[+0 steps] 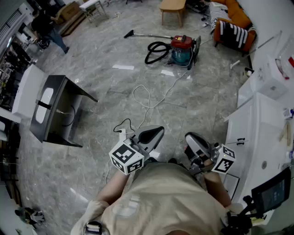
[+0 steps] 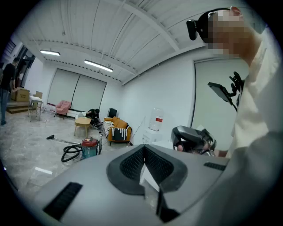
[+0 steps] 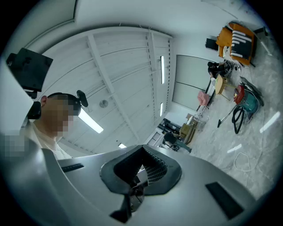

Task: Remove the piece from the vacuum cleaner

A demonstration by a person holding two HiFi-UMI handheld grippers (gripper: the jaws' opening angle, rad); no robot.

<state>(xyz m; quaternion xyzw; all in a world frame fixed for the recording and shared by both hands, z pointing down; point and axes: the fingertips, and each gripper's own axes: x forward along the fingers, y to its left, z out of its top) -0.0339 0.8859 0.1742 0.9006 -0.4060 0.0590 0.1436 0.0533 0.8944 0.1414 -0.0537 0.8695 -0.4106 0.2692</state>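
Red-and-teal canister vacuum cleaner [image 1: 183,49] far off on grey stone floor [image 1: 105,114], well apart from left gripper [image 1: 151,135] and right gripper [image 1: 195,146], both near, closed on nothing; likely risk: snagging loose white cable [image 1: 148,98] on approach.

There are 2 tools [image 1: 153,134] [image 1: 195,143], 1 vacuum cleaner [image 1: 182,49], 1 wooden table [image 1: 173,6] and 1 orange sofa [image 1: 240,17].

Bright, even light from ceiling strip lights [image 2: 98,65], soft shadows, strong fisheye warping at dark edges.
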